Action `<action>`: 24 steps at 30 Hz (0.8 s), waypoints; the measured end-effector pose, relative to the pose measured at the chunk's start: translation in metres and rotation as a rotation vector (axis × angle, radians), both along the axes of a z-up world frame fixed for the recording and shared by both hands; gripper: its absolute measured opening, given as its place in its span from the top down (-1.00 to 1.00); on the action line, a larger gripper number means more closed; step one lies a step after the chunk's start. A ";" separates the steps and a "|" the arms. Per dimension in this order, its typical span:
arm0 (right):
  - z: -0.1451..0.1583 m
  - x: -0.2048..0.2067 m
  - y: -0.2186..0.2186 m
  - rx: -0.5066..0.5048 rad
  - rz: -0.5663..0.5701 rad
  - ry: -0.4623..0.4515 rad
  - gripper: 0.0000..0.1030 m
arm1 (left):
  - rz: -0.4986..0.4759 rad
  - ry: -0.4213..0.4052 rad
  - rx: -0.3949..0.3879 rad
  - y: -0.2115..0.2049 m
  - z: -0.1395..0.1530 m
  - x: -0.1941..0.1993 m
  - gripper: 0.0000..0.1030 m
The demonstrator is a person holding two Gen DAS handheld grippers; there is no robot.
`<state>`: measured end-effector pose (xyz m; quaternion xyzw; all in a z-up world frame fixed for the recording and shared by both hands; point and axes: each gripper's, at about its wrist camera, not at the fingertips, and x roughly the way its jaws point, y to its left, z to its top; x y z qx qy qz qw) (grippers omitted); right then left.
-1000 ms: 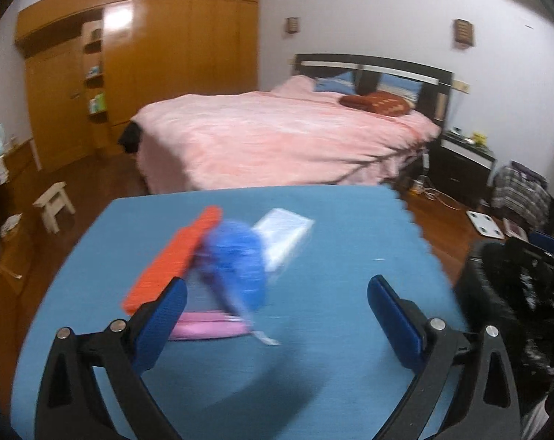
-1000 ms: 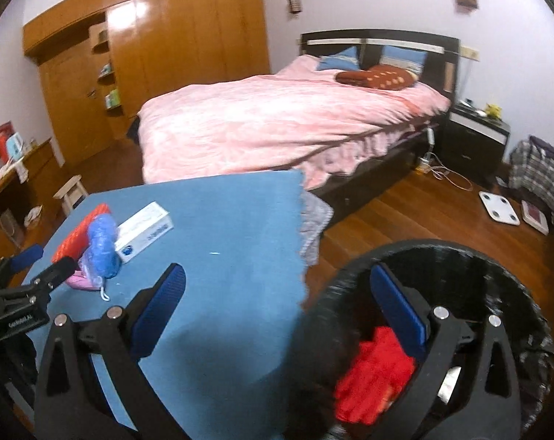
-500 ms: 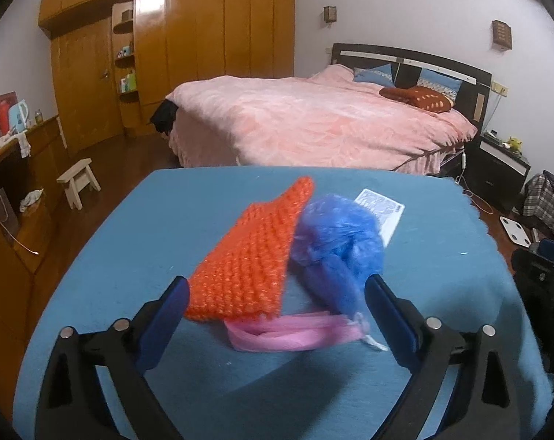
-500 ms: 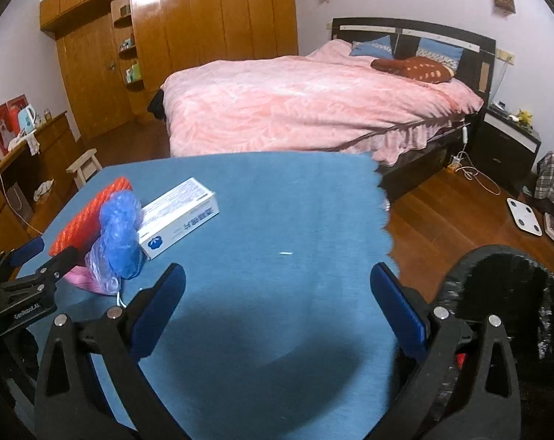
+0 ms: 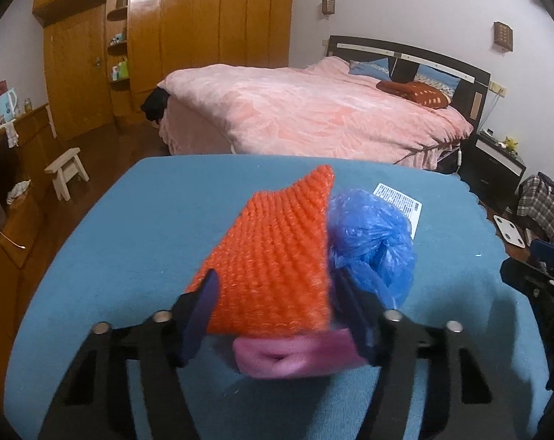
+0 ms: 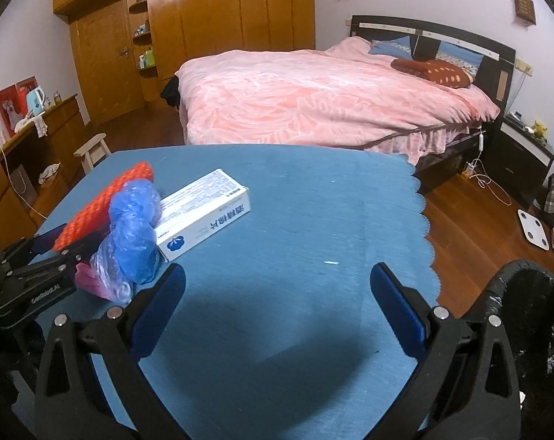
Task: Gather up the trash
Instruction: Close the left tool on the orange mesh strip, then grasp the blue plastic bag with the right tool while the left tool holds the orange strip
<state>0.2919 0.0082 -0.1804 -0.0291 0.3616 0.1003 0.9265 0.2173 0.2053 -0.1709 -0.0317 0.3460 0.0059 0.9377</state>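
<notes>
Left gripper (image 5: 277,306) closes around orange mesh (image 5: 277,256) on a blue table (image 5: 148,220).
Its jaws flank the mesh, contact unclear; pink bag (image 5: 295,355) lies beneath, blue bag (image 5: 372,242) at 2 o'clock. Right gripper (image 6: 277,304) hangs wide open, empty; white box (image 6: 203,212) at 11 o'clock, black bin (image 6: 533,330) at 3.

Your blue table (image 6: 295,220) holds an orange pad (image 5: 277,256), a blue bag (image 5: 372,242), a pink bag (image 5: 291,355) and a white box (image 6: 203,212).
</notes>
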 end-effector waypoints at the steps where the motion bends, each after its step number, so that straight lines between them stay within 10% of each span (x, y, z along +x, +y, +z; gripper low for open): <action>1: 0.000 0.000 0.002 0.001 0.002 -0.001 -0.90 | -0.002 0.000 -0.003 0.000 0.000 0.001 -0.07; 9: 0.010 0.006 0.018 0.024 0.033 -0.025 -0.90 | -0.017 -0.025 -0.033 0.003 0.004 -0.002 0.57; 24: 0.014 0.026 0.092 0.064 0.182 -0.022 -0.81 | 0.069 -0.064 -0.035 0.039 0.020 -0.029 0.65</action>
